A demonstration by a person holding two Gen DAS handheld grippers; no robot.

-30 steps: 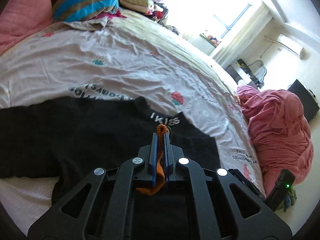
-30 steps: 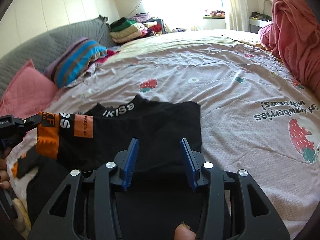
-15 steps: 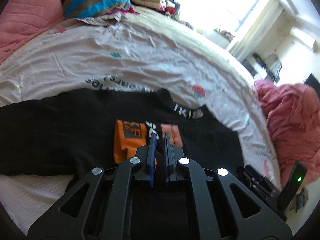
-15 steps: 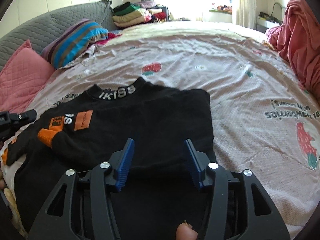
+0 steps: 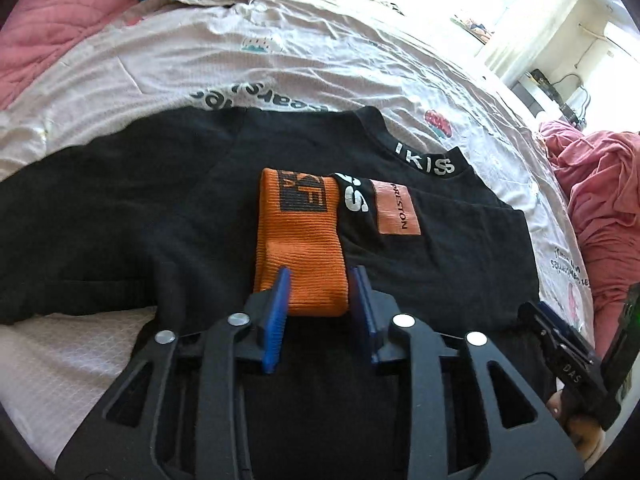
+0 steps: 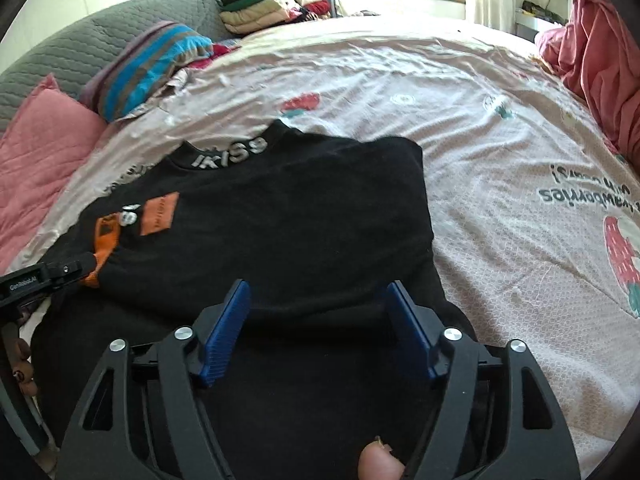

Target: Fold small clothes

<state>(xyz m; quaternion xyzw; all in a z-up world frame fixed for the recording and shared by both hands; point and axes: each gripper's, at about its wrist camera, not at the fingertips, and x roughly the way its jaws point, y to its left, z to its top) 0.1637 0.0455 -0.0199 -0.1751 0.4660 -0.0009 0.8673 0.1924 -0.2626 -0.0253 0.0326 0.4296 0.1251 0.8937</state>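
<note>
A small black sweater (image 5: 440, 264) with white lettering on the collar lies on the bed; it also shows in the right wrist view (image 6: 288, 216). One sleeve is folded across the body, its orange cuff (image 5: 300, 248) lying flat. My left gripper (image 5: 322, 280) is open, its blue pads on either side of the cuff's near end. The cuff (image 6: 106, 236) shows at the left of the right wrist view, with the left gripper (image 6: 60, 272) next to it. My right gripper (image 6: 318, 292) is open and empty above the sweater's lower part.
The bed sheet (image 6: 500, 152) is pinkish with strawberry prints. A pink pillow (image 6: 36, 144) and a striped pillow (image 6: 156, 60) lie at the head. A red blanket (image 5: 600, 208) is heaped at the right edge. Folded clothes (image 6: 264, 8) are stacked at the back.
My left gripper carried the orange cuff across the sweater, laid it flat on the body and opened. My right gripper stayed open and moved slightly.
</note>
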